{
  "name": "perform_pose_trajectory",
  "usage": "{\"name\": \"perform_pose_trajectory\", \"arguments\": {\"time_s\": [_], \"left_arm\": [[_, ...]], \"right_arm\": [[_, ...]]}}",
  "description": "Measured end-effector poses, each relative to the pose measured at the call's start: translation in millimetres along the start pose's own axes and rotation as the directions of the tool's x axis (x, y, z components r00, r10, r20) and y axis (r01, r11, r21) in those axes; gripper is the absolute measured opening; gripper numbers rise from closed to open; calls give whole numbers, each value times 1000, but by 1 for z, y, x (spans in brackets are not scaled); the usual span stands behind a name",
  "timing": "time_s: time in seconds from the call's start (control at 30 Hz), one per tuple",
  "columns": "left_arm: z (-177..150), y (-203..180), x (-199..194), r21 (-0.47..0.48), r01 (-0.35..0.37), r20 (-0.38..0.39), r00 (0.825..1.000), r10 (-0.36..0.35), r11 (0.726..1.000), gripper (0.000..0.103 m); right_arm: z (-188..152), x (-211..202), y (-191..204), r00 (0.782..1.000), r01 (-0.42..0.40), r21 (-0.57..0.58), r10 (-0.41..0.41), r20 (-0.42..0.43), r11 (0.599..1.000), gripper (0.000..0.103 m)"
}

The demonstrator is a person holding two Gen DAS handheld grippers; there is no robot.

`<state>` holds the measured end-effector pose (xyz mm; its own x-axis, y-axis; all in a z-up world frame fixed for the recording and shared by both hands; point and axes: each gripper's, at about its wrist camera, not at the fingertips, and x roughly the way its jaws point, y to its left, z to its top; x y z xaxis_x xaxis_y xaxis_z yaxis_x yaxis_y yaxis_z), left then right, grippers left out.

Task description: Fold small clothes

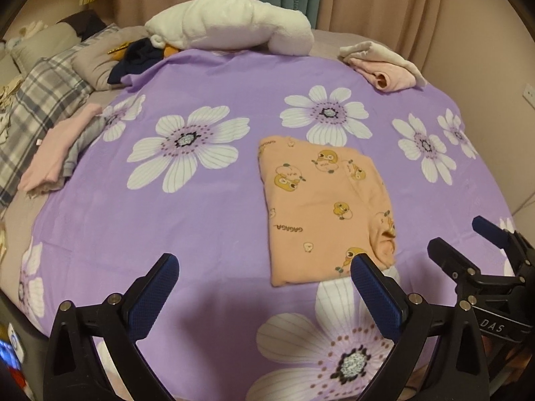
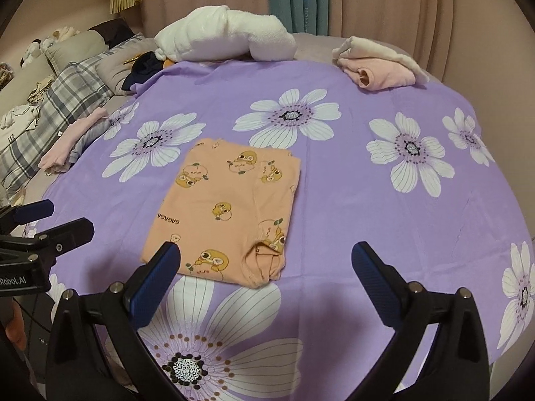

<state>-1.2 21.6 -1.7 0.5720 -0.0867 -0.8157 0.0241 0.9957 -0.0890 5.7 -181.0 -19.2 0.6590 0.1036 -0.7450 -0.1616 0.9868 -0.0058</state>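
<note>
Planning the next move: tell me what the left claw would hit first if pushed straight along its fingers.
Probably the purple flowered sheet, just left of the folded orange duck-print garment. The open left claw holds nothing; only its right finger overlaps the garment's near corner, though depth is unclear.

Matt printed-cotton garment [image 2: 227,214] on smooth purple floral sheet [image 2: 351,200].

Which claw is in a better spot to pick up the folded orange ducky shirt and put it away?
Probably the right claw: the orange shirt lies nearly straight ahead of it. Both are open and empty.
</note>
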Motion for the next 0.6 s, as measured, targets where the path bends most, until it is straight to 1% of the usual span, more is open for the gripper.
{"name": "perform_pose_trajectory", "arguments": {"time_s": [0.27, 0.6], "left_arm": [[0, -4, 2, 22, -14, -7, 1000, 14, 1000, 101], [0, -6, 2, 24, -10, -6, 1000, 10, 1000, 101]], "right_arm": [[2, -1, 1, 1000, -1, -3, 1, 2, 1000, 103], [2, 1, 3, 1000, -4, -3, 4, -2, 1000, 103]]}}
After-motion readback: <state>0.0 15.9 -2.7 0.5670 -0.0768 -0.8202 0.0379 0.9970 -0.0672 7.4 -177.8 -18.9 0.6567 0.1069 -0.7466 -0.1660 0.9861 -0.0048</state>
